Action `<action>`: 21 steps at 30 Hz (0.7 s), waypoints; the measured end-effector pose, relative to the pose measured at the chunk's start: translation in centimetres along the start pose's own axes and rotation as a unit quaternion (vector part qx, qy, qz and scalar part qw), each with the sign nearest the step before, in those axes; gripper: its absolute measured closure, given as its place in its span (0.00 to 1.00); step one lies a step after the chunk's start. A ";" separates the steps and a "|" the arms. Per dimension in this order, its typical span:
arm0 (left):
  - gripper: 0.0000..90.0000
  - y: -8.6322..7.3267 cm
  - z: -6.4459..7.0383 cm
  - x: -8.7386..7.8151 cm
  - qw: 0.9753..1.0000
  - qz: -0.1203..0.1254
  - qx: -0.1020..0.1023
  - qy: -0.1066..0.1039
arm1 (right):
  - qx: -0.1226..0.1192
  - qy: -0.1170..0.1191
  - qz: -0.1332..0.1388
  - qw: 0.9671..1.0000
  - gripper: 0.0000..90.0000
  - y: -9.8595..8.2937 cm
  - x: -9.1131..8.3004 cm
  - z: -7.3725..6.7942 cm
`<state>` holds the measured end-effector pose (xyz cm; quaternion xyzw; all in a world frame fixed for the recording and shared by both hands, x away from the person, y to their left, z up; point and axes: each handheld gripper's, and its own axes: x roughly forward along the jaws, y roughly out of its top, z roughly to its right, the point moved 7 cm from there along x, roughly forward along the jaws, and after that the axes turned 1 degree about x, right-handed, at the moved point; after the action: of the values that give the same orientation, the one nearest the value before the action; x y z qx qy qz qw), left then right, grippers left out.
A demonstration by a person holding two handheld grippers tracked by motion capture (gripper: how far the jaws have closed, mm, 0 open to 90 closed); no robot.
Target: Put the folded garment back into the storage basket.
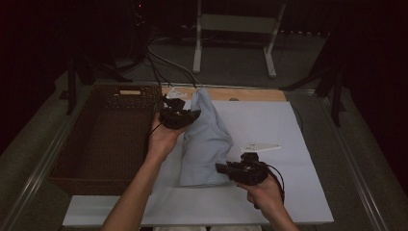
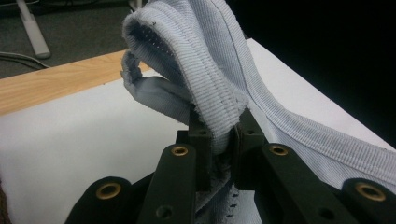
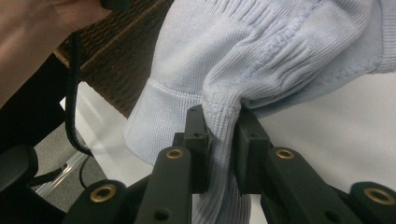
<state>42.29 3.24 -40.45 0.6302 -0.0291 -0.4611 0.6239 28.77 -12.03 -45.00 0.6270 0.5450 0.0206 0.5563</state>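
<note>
A pale blue ribbed knit garment (image 1: 204,139) hung stretched between the two tongs, the left tongs (image 1: 179,117) clamped on a thick stitched hem at its far end and the right tongs (image 1: 230,169) pinching a bunched fold near its lower edge. It draped just above a white board (image 1: 269,125) on the wooden bench (image 1: 250,94), beside a dark woven basket (image 1: 103,139). The room behind was dim.

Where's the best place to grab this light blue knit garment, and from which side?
Probably by its thick ribbed edges: the left gripper pinches the stitched band of the light blue garment at the far end, the right gripper a gathered ribbed edge at the near end. Those seams bunch firmly between the jaws.
</note>
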 end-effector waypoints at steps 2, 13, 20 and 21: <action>0.92 0.1 -0.1 -0.1 1.000 0.001 0.000 0.000 | 0.000 0.002 0.002 1.000 0.87 0.3 0.0 -0.1; 0.92 0.6 -1.0 -1.0 1.000 0.009 -0.004 0.002 | -0.003 0.008 0.007 1.000 0.87 1.6 0.3 -0.7; 0.92 0.9 -1.7 -1.4 1.000 0.015 -0.011 0.003 | -0.003 0.011 0.009 1.000 0.87 2.4 0.7 -1.1; 0.92 0.9 -1.8 -1.5 1.000 0.016 -0.011 0.003 | -0.002 0.013 0.010 1.000 0.87 2.6 0.8 -1.2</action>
<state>43.08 5.33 -39.26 0.6240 -0.0318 -0.4495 0.6384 30.06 -10.15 -43.19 0.6308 0.5459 0.0352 0.5502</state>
